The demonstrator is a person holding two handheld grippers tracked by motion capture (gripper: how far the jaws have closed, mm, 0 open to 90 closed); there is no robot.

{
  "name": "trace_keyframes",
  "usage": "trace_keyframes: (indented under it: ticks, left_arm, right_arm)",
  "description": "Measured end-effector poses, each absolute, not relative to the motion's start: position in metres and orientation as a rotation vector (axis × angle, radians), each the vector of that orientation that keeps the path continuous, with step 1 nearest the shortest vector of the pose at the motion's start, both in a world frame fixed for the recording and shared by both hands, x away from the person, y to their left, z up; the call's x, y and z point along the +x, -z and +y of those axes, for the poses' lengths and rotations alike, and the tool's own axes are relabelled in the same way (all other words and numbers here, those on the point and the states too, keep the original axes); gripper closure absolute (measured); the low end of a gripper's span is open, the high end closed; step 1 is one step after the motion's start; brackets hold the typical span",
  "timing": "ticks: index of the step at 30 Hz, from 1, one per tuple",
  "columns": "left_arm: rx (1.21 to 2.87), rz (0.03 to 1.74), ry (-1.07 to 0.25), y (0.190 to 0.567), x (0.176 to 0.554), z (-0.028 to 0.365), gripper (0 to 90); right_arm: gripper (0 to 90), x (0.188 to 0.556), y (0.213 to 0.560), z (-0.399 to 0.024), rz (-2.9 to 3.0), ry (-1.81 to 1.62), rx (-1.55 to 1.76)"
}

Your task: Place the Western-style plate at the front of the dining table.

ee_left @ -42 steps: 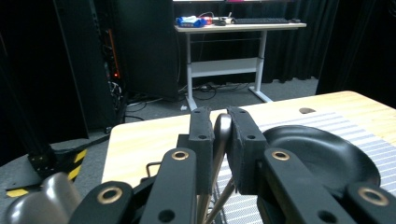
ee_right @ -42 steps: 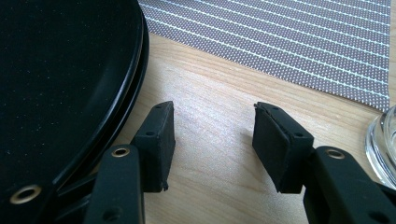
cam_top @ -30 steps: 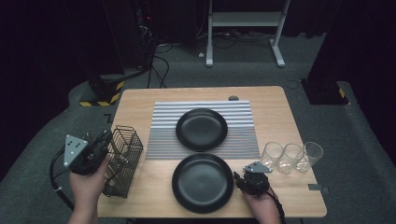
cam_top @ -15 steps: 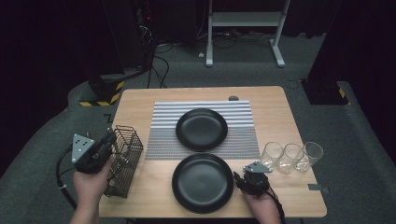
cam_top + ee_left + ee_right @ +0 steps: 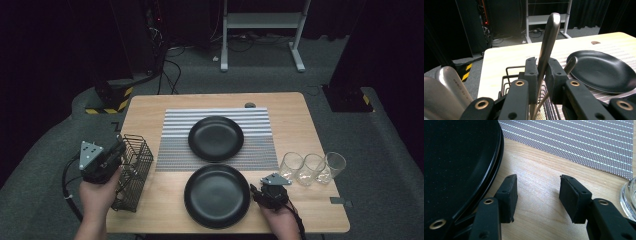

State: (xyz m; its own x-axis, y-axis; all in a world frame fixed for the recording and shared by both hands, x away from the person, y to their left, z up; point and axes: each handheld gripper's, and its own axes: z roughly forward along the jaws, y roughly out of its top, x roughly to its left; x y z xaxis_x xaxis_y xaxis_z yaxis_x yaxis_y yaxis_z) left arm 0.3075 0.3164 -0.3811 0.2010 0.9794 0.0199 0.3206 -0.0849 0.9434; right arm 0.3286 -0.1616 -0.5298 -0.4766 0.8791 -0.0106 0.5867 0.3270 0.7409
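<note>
One piece of cutlery, a steel handle (image 5: 548,42), is clamped between the jaws of the left gripper (image 5: 102,159) above the wire basket (image 5: 131,172) at the worktop's (image 5: 165,200) left edge. In my judgement the slim, smooth handle could pivot or slip in that narrow grip, and dragging it out at a slant might snag the wires or tip the light basket, which stands close to the drop-off. Other utensil handles (image 5: 451,82) crowd alongside and could be carried along. The right gripper (image 5: 270,192) rests with jaws apart and empty beside the near plate (image 5: 216,195); three glasses (image 5: 312,167) stand close on its other side, leaving it little sideways room. Open worktop lies between basket and plates.
</note>
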Motion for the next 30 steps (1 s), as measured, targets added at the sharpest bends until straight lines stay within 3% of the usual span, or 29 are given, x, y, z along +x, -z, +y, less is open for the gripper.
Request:
trace_keyframes:
  ticks: [30]
  left_arm:
    - [1.525, 1.336, -0.933, 0.3799, 0.3006, 0.3111, 80.2]
  right_arm:
    - [48.4, 0.3288, 0.5297, -0.1615, 2.187, -0.961, 1.294]
